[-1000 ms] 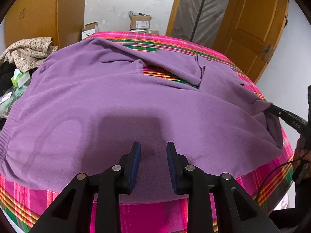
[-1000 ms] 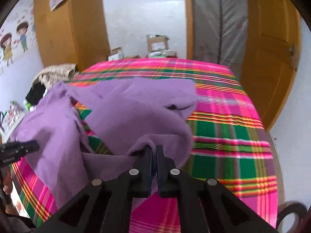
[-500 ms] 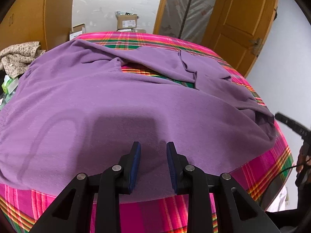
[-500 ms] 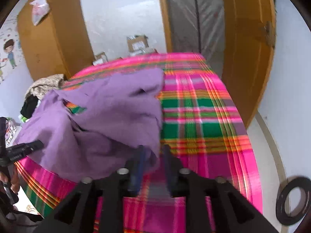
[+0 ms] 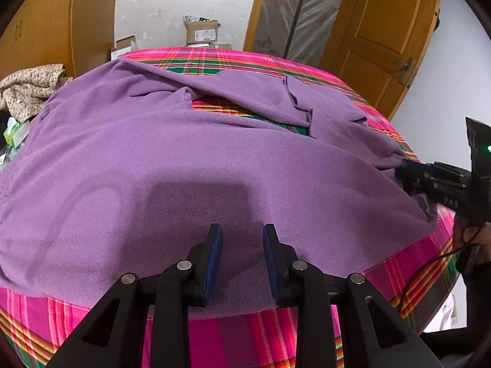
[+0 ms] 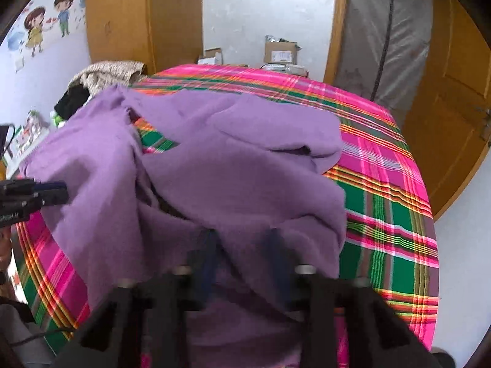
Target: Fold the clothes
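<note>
Jaws just closing, the right gripper (image 5: pixel 405 168) is pinching the purple garment (image 5: pixel 184 153); the left gripper (image 5: pixel 240 245), unclenched, is hovering above it, its side lettering (image 6: pixel 10 215) unreadable.

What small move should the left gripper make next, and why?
Probably lower the open left gripper and close it on the near hem of the purple fleece top: the right gripper, its jaws just closed on cloth, grips one side; the left holds nothing.

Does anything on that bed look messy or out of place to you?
Yes. The purple garment is not lying flat: its right side is bunched and folded over itself, with the plaid bedcover showing through a gap. A heap of other clothes lies beside it.
</note>
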Action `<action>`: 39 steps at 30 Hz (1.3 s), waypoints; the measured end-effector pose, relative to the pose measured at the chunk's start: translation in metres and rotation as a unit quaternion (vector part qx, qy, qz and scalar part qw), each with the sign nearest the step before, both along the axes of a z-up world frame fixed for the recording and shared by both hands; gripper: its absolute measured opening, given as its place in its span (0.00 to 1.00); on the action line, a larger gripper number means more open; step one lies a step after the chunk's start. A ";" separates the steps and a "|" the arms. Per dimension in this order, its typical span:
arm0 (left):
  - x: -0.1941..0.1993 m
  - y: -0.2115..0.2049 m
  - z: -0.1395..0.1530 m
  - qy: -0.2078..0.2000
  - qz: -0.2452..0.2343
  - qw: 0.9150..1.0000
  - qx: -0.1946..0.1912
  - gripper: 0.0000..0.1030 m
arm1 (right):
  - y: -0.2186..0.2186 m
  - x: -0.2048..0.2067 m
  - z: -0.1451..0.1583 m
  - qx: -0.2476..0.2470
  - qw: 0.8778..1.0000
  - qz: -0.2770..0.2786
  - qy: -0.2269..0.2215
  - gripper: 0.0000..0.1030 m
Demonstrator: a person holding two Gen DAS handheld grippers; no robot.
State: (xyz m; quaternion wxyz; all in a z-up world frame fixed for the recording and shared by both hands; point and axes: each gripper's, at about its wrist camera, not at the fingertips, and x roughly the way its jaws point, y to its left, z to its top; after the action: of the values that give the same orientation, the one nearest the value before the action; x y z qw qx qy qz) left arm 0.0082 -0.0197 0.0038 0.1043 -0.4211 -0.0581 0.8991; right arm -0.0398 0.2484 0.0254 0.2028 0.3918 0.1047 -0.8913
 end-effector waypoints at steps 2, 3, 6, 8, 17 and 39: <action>-0.001 0.000 0.000 0.000 0.000 1.000 -0.001 0.27 | 0.011 0.000 0.004 -0.013 1.000 -0.023 0.010 0.04; -0.001 0.001 0.000 0.000 -0.001 1.000 -0.001 0.27 | 0.017 0.001 0.007 -0.022 0.999 -0.033 0.013 0.04; -0.002 0.002 -0.001 0.001 -0.003 1.000 -0.002 0.27 | 0.042 0.003 0.016 -0.051 0.996 -0.074 0.026 0.04; -0.001 0.003 0.000 0.001 -0.005 1.000 -0.001 0.27 | 0.063 0.007 0.022 -0.075 0.991 -0.110 0.032 0.04; 0.001 0.012 0.001 0.004 -0.020 1.000 0.004 0.27 | 0.157 0.036 0.009 -0.141 0.954 -0.264 -0.008 0.05; 0.004 0.035 0.005 0.012 -0.036 0.999 -0.025 0.28 | 0.075 0.043 0.021 -0.048 0.993 -0.089 0.061 0.42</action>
State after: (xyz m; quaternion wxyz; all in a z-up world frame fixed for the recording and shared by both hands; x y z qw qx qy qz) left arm 0.0122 0.0156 0.0092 0.1269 -0.4141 -0.0189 0.9011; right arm 0.0027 0.3229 0.0465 0.1342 0.3343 0.0390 -0.9320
